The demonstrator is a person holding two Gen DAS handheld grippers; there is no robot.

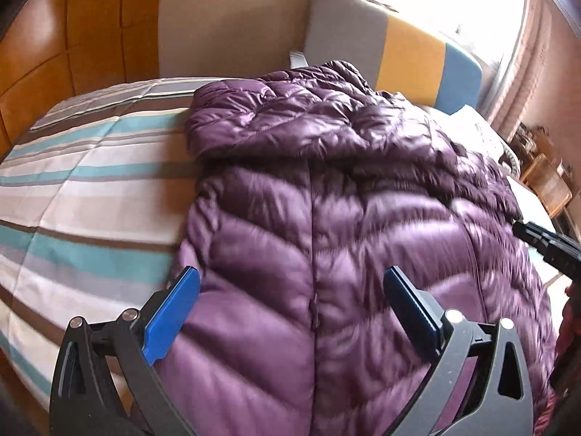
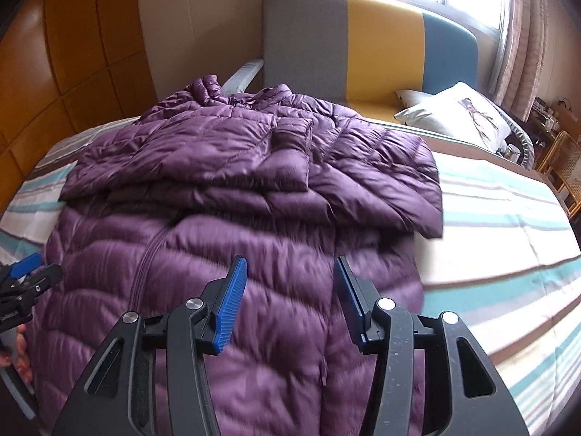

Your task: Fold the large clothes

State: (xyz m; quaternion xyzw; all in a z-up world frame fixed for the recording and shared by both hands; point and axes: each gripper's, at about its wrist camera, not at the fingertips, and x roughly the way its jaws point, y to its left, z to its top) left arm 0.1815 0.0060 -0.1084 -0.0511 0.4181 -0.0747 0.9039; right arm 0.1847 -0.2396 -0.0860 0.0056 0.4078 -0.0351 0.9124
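Note:
A purple quilted down jacket (image 1: 326, 218) lies on the striped bed, its sleeves folded across the upper body; it also shows in the right wrist view (image 2: 236, 189). My left gripper (image 1: 290, 290) is open and empty, hovering over the jacket's lower left part. My right gripper (image 2: 288, 279) is open and empty over the jacket's lower right part. The right gripper's tip (image 1: 544, 243) shows at the right edge of the left wrist view. The left gripper's tip (image 2: 25, 276) shows at the left edge of the right wrist view.
The bed has a striped white, teal and brown cover (image 1: 90, 189). A grey, yellow and blue headboard (image 2: 363, 47) stands at the far end with a white pillow (image 2: 457, 116). Wooden wardrobe panels (image 1: 72, 36) are at the left. A wicker chair (image 2: 563, 167) stands at the right.

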